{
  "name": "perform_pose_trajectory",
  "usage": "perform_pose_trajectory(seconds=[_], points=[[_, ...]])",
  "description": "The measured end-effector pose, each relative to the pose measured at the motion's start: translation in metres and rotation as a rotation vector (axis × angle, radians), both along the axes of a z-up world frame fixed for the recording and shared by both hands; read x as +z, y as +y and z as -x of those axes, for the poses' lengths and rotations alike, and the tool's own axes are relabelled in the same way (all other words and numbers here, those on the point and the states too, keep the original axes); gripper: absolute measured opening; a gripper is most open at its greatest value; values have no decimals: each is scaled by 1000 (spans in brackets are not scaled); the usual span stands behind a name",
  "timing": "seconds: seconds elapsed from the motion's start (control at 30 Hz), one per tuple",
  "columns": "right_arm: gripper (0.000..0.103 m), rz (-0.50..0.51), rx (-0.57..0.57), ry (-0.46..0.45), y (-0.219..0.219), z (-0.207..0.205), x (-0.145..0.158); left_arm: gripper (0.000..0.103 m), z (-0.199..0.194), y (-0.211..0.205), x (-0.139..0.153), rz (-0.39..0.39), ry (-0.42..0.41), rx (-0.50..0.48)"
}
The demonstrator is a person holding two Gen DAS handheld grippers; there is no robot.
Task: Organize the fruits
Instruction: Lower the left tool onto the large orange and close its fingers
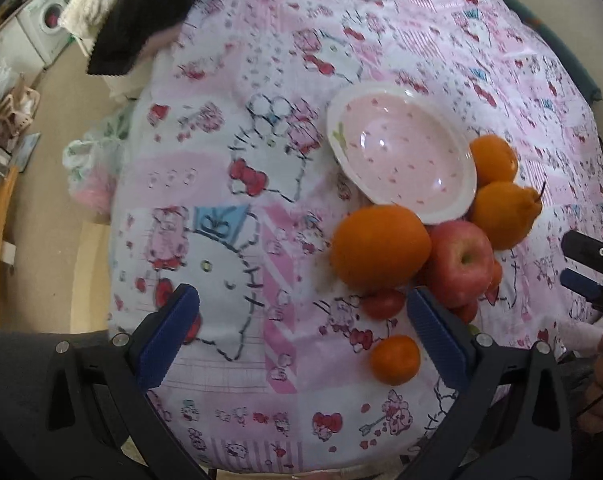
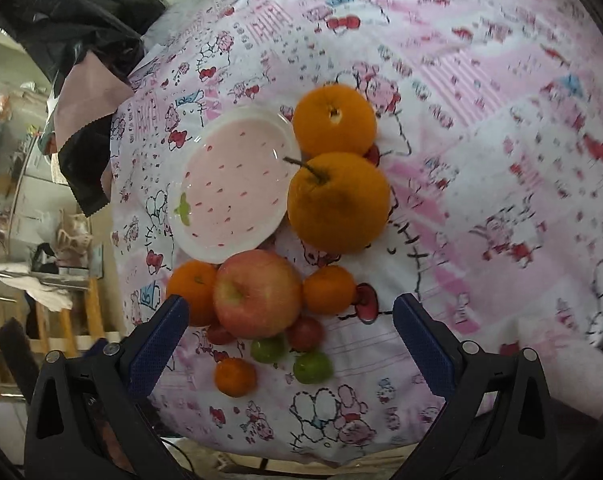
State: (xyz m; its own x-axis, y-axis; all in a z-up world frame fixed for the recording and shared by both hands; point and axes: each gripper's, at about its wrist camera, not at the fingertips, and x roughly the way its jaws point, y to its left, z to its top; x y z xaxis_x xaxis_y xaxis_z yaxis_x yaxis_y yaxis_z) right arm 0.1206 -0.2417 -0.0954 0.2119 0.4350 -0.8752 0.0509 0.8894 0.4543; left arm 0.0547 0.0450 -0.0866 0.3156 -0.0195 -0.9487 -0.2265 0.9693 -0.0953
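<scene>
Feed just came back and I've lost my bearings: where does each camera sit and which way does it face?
Left wrist: on the left gripper, open, facing the pink bowl and apple; the right gripper shows at its right edge.
Right wrist: on the right gripper, open, over the apple and two green fruits.
Shared: bowl, apple, oranges, bedsheet.

No readable text, label, brand or number is found in either view; only cartoon cat figures, bows and hearts are printed on the pink bedsheet (image 1: 261,80); no lettering is made out.
</scene>
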Motion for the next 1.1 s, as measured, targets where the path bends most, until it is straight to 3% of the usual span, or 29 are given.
perform_pose_trajectory(seconds=[0.17,0.23,0.27,0.33,0.53,0.67,0.93,1.1], points=[[103,10,-37,7,-8,-4,-3,102,-26,-32,-20,-13,84,-143],[103,16,-48,-8,-13,-5,-2,97,-40,-51,-35,-69,146,-246],[103,17,-52,-10,-15,-5,-1,91,-48,-60,-41,-122,159,-304],[103,19,-54,-9,-18,-5,-1,90,-56,-71,-46,-196,159,-379],[103,20,-52,-13,-20,-7,0,89,-72,-87,-58,-253,182,-544],[103,22,-60,-14,-22,-8,0,75,-74,-84,-59,-187,176,-570],[103,46,-48,-22,-19,-8,0,67,-71,-87,-56,-192,153,-610],[103,29,-96,-35,-33,-7,4,65,-61,-79,-37,-141,131,-552]])
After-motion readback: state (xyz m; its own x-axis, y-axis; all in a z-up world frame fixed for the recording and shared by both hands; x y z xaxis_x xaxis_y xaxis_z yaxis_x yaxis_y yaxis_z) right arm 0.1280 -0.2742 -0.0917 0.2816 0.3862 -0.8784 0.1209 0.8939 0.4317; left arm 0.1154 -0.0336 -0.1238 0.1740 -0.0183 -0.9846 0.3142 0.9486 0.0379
